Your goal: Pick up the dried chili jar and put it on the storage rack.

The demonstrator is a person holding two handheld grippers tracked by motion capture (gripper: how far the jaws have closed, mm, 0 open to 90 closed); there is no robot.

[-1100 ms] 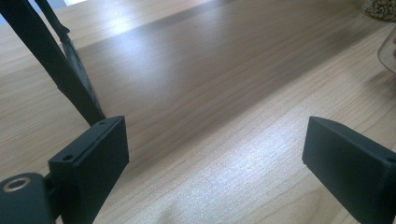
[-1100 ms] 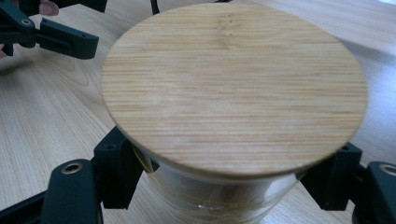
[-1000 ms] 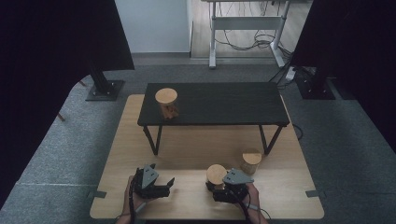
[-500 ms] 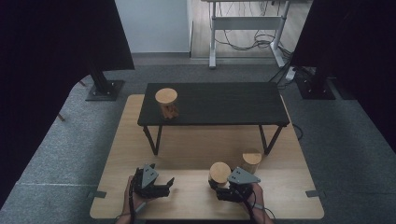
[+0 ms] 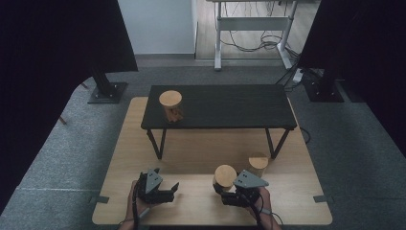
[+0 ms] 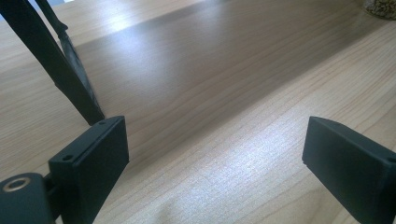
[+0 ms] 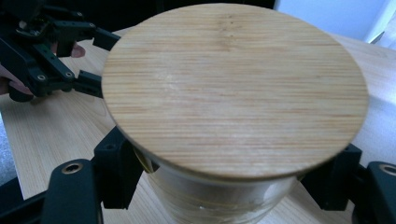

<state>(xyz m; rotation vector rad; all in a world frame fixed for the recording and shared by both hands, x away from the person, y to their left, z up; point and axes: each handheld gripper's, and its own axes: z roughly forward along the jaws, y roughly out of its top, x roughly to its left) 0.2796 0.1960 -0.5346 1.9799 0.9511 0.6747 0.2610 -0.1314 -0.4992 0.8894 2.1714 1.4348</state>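
A glass jar with a round bamboo lid (image 7: 233,84) stands between the jaws of my right gripper (image 7: 224,186), which press on its sides. In the high view this jar (image 5: 225,176) and the right gripper (image 5: 221,191) are at the wooden board's front, right of centre. A second lidded jar (image 5: 258,162) stands just behind and to the right. A third lidded jar (image 5: 171,101) rests on the left part of the low black table (image 5: 230,103). My left gripper (image 5: 174,190) rests open at the front left, with nothing between its jaws (image 6: 215,158).
The wooden board (image 5: 191,148) lies on grey carpet, and the black table spans its far half. A black table leg (image 6: 70,70) slants close to the left gripper. Dark curtains and stand bases (image 5: 107,91) flank the scene. The left gripper (image 7: 100,60) is also visible beyond the held jar.
The right gripper and its jar have shifted slightly to the right. The left gripper has stayed in place.
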